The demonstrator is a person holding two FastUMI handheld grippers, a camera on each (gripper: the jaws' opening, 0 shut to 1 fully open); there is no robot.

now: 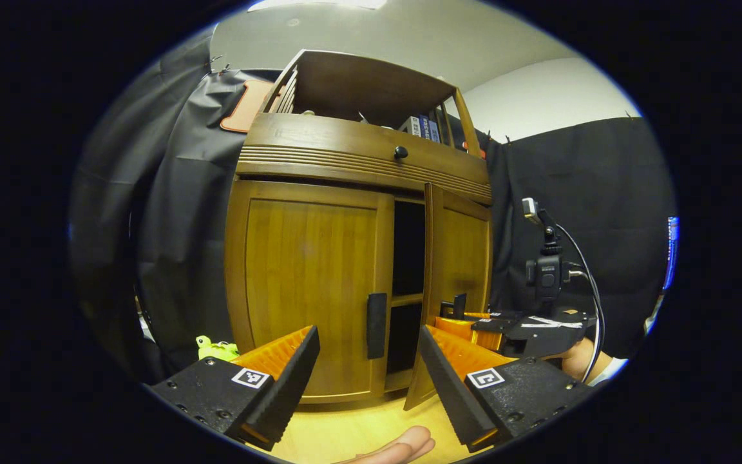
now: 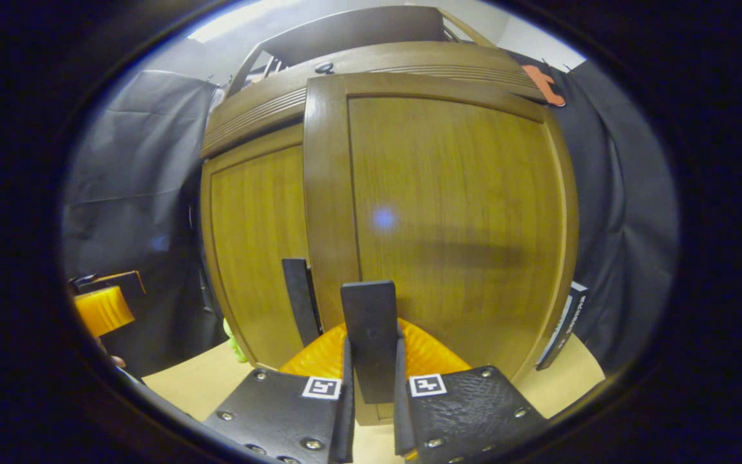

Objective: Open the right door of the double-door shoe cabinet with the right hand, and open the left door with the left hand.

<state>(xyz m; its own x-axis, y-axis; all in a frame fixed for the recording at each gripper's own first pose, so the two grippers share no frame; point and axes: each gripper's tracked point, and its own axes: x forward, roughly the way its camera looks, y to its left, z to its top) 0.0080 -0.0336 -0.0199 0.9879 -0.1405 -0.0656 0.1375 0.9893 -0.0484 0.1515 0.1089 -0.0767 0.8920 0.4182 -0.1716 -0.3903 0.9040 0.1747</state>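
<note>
The brown wooden shoe cabinet (image 1: 345, 138) stands in front of me. Its left door (image 1: 310, 283) is closed, with a black upright handle (image 1: 376, 325) at its inner edge. My left gripper (image 1: 368, 367) is open just short of that handle, not touching it. The right door (image 1: 461, 254) is swung partly out, and a dark gap with a shelf shows behind it. In the right gripper view the right door (image 2: 448, 212) is very close, and my right gripper (image 2: 373, 361) is shut on its black handle (image 2: 369, 322). The left door (image 2: 255, 245) lies behind it.
A drawer front with a small black knob (image 1: 400, 153) runs above the doors, with an open shelf of books on top. A green toy (image 1: 216, 348) lies at the cabinet's lower left. Black cloth hangs on both sides. A finger (image 1: 403, 444) shows above the light wooden floor (image 1: 345, 432).
</note>
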